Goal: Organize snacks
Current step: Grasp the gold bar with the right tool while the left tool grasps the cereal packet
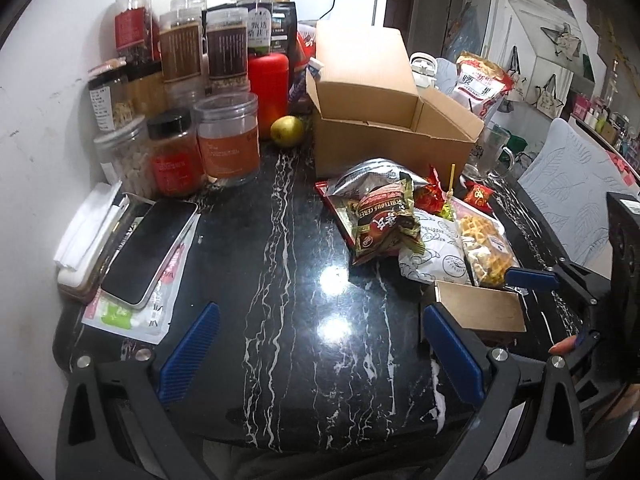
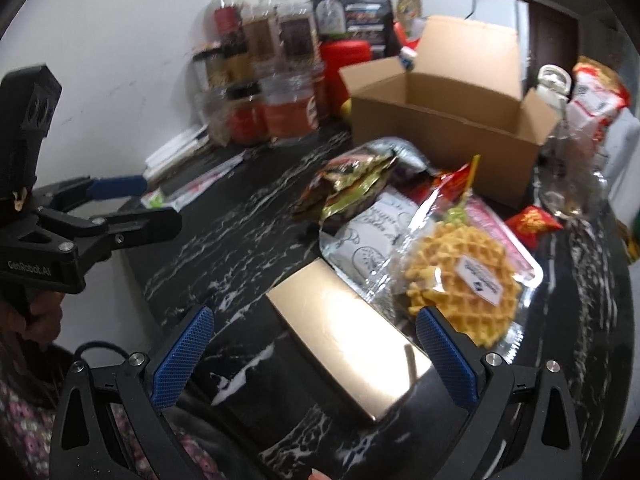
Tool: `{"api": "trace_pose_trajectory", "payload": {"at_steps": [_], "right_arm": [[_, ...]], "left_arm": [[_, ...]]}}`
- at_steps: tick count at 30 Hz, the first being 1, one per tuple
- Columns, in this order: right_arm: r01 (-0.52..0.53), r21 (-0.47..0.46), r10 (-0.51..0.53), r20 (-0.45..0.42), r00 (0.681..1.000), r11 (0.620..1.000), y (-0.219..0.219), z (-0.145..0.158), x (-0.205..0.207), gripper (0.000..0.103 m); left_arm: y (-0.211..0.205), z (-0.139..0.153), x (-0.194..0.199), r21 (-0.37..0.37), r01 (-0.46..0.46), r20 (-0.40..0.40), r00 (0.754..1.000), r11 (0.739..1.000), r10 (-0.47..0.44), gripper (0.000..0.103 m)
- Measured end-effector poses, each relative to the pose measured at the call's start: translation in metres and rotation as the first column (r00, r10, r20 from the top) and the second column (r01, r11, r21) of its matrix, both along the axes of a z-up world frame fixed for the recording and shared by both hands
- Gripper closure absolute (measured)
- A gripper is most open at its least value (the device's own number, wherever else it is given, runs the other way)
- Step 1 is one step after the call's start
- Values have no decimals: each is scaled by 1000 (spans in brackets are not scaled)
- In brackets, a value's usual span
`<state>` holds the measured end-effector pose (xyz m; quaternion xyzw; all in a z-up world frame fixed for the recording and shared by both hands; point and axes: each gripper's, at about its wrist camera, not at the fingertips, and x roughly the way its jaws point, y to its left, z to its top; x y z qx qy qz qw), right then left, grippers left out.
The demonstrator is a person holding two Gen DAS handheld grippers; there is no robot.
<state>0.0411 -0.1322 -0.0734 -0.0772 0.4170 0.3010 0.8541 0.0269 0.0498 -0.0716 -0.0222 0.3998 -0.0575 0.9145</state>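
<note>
Snacks: a loose heap of packets lies on the black marbled table, on its right side, just near of the open cardboard box.
Left wrist view, left gripper: blue pads stand wide apart over bare tabletop; nothing between them, touching nothing.
Left wrist view, right gripper: comes in from the right edge, one blue finger at the near end of the waffle packet; I cannot tell its opening from here.
Left wrist view, heap: a brown-and-green cereal packet lies on a silver pouch, a white printed packet to its right, then the waffles; small red candies sit farther back.
Left wrist view, gold box: flat, near of the waffles.
Left wrist view, far left: jars crowd the wall; a phone rests on papers.
Right wrist view, right gripper: pads spread wide, one on either side of the gold box, gripping nothing.
Right wrist view, waffles: round, golden, in clear wrap with a white label, just beside the right pad.
Right wrist view, left gripper: at the left, fingers parted, empty.
Right wrist view, box: lid up, far of the heap; view is blurred.
</note>
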Motion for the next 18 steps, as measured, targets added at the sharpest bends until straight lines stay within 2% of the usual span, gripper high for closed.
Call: {"api": "trace_pose_trajectory", "payload": {"at_steps": [2, 3, 4, 6, 8, 11, 16, 18], "right_arm": [[-18, -13, 18, -20, 1000, 1000, 3, -4, 5, 3], [-27, -20, 26, -37, 999, 999, 4, -7, 8, 10], [-24, -35, 23, -40, 999, 999, 5, -9, 10, 11], [-12, -79, 10, -29, 1000, 997, 6, -12, 13, 25], [-6, -86, 4, -31, 1000, 996, 3, -14, 14, 30], [-11, -85, 8, -37, 999, 996, 2, -16, 13, 30], [-39, -206, 38, -8, 999, 978, 17, -20, 11, 28], [-45, -239, 41, -22, 999, 970, 20, -24, 14, 27]], "left_arm": [[1, -4, 5, -2, -2, -13, 1000, 1000, 2, 0], [1, -5, 7, -4, -2, -18, 1000, 1000, 2, 0], [1, -7, 10, -8, -3, -26, 1000, 1000, 3, 0], [4, -10, 15, -21, -6, -36, 999, 1000, 5, 0], [6, -11, 19, -30, -9, -43, 999, 1000, 8, 0], [9, -12, 27, -44, -15, -46, 999, 999, 13, 0], [8, -14, 40, -53, -11, -50, 999, 999, 8, 0], [6, -14, 42, -51, -5, -49, 999, 999, 2, 0]]}}
